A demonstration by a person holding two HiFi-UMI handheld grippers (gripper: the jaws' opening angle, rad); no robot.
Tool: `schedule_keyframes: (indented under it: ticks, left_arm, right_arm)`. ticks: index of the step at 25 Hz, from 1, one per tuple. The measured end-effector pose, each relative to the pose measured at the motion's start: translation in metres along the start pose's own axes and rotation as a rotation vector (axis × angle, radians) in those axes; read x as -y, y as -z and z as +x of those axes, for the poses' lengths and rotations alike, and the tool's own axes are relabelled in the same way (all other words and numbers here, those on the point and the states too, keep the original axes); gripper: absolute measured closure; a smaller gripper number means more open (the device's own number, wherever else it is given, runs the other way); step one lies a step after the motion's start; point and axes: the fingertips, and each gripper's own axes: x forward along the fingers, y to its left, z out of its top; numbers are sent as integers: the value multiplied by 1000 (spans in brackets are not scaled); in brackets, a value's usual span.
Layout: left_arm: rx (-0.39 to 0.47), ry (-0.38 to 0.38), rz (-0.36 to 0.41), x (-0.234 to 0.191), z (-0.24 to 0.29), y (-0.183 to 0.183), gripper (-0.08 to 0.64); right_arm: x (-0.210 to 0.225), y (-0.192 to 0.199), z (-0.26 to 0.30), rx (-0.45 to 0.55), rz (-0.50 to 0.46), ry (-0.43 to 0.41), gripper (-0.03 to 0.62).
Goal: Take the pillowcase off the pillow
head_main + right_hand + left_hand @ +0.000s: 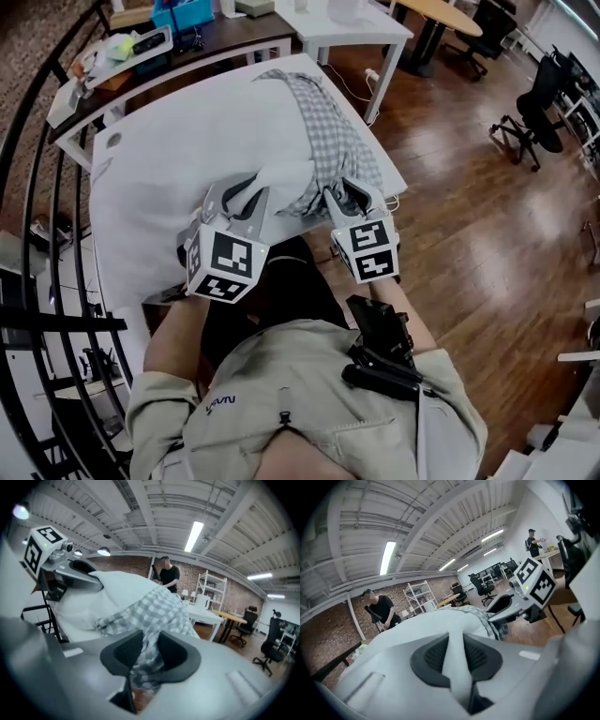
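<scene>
Head view shows your pillow [211, 131] lying on the white table [117, 253], near your body, with the checked pillowcase [330, 141] bunched along its right side. Your left gripper [457, 644] pinches a fold of the white pillow. Your right gripper [149, 644] pinches the pillowcase cloth.
</scene>
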Motion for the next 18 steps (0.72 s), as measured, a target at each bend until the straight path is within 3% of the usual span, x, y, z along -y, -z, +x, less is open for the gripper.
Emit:
schedule_keyframes:
  ticks: [1, 4, 7, 10, 13, 18]
  left_arm:
    - [22, -13, -15, -8, -6, -6, 508]
    - [93, -52, -55, -40, -24, -33, 515]
    - [148, -113, -137, -80, -41, -50, 518]
    - [188, -165, -185, -111, -57, -55, 523]
    - [189, -191, -236, -133, -69, -44, 529]
    - [153, -110, -236, -109, -70, -21, 526]
  right_arm:
    - [1, -6, -1, 13, -29, 18, 513]
    - [15, -31, -8, 62, -117, 86, 565]
    - [40, -61, -16, 106, -208, 185, 572]
    - [77, -73, -16, 76, -289, 310, 577]
    - [124, -53, -3, -17, -268, 361, 578]
    - [149, 15, 47, -208, -246, 299, 578]
